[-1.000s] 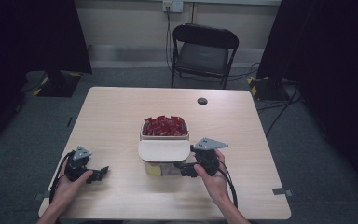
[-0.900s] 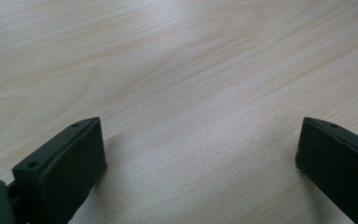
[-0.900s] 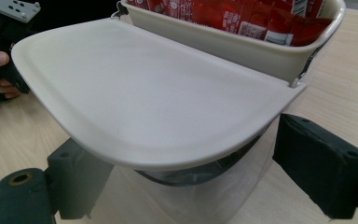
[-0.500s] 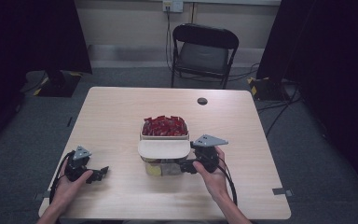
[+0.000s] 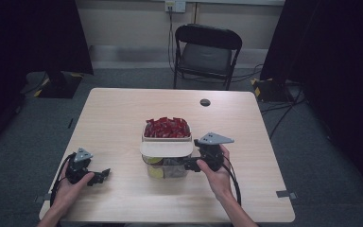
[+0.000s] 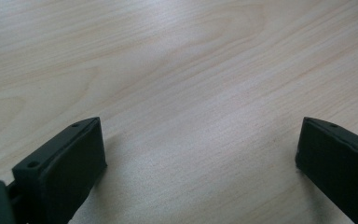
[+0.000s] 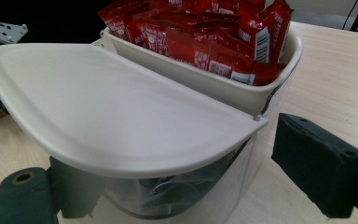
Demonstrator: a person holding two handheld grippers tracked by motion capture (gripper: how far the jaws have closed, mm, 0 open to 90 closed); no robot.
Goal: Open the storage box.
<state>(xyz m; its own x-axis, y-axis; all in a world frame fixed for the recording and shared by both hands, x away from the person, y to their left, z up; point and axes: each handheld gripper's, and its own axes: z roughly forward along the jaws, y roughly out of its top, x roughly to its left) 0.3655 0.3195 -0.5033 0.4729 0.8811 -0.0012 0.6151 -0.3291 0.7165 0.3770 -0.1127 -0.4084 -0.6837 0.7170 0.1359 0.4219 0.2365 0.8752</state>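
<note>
At desk centre stands a clear tub with a cream lid over its near half and red packets in a tray at its 12 o'clock. The right gripper, jaws apart, straddles the tub's corner under the lid. To grasp well, I would close squarely on the wall, not the lid. The left gripper, jaws apart, rests at 8 o'clock.

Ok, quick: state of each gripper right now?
Left gripper: open, holding nothing, over bare table.
Right gripper: open, jaws either side of the clear container, not clamped.
</note>
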